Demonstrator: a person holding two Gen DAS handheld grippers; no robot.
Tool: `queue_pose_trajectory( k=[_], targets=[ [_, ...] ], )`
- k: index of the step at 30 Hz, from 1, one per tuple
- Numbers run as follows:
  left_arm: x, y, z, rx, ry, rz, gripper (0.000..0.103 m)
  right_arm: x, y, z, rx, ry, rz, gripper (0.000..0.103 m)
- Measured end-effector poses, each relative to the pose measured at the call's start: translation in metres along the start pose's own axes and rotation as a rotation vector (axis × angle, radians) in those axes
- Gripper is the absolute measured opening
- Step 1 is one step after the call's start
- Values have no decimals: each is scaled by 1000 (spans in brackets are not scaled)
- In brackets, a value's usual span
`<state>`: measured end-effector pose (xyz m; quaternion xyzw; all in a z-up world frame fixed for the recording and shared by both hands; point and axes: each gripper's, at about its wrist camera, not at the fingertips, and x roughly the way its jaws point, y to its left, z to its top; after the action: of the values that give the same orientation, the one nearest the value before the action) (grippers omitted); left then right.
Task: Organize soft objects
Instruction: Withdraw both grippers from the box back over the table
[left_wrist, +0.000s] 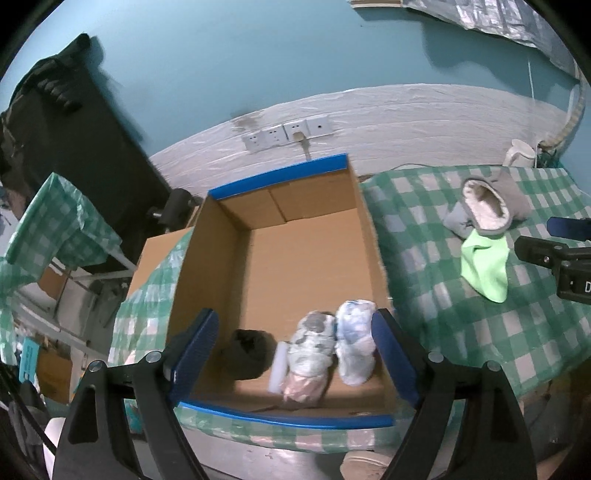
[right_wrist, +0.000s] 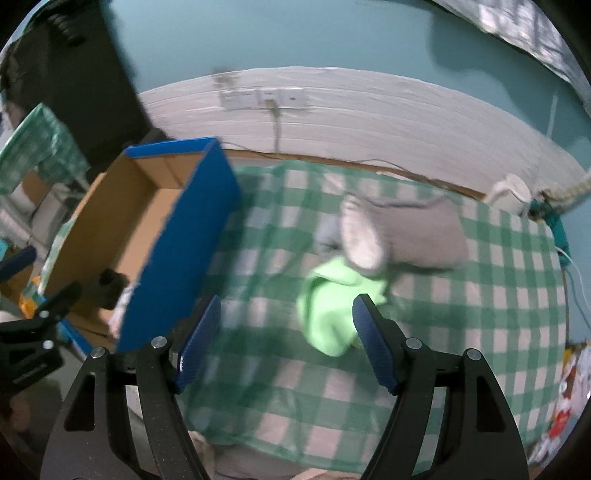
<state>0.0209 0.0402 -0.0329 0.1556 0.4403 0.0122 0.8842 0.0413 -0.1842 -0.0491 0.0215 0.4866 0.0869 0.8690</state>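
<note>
My left fingers (left_wrist: 295, 354) spread, empty, over the cardboard box (left_wrist: 229, 266) holding rolled socks (left_wrist: 314, 350) and a dark roll (left_wrist: 247, 354). My right fingers (right_wrist: 286, 345) spread, empty, above the green cloth (right_wrist: 328, 306) and grey slipper (right_wrist: 406, 232) on the checked bench (right_wrist: 480, 314).

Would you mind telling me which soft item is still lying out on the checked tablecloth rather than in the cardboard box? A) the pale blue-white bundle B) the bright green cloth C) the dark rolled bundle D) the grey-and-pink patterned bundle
B: the bright green cloth lies on the checked tablecloth beside the grey fleece-lined item, while the three rolled bundles sit inside the cardboard box.
</note>
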Motion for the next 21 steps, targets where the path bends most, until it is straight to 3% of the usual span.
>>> queue_pose_trajectory(
  k=[7,11,15,21],
  targets=[
    [-2,-23,8,25,39,-3,86,-7,-32,-10,52,-9,-25,74],
    [0,-36,11,59,75,13,86,-15,-37,-10,54,-24,-23,75],
    [4,-47,13,94,123,-17,85,-20,-39,-8,59,-36,-2,75],
    [8,-64,8,161,142,25,85,-22,-37,-8,57,-34,17,75]
  ],
)
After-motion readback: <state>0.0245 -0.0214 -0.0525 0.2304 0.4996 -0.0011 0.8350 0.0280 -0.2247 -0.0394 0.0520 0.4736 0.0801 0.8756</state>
